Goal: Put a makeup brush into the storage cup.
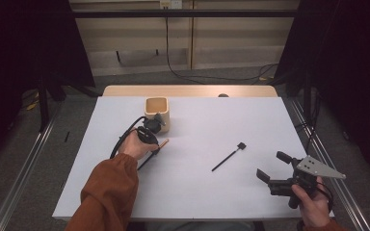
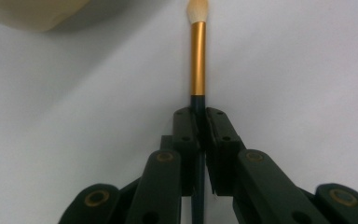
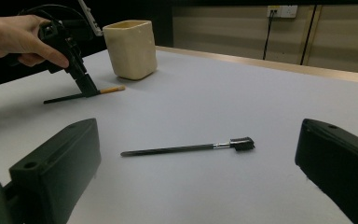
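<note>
Bright even light on the white table (image 1: 212, 183), soft faint shadows, dark surroundings, close jaws blurred in gripper views

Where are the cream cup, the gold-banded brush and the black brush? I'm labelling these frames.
cream cup (image 1: 156, 113): high view, on its front wall.
gold-banded brush (image 2: 197, 58): left gripper view, on the gold band.
black brush (image 3: 182, 149): right gripper view, on the middle of its thin handle.
</note>
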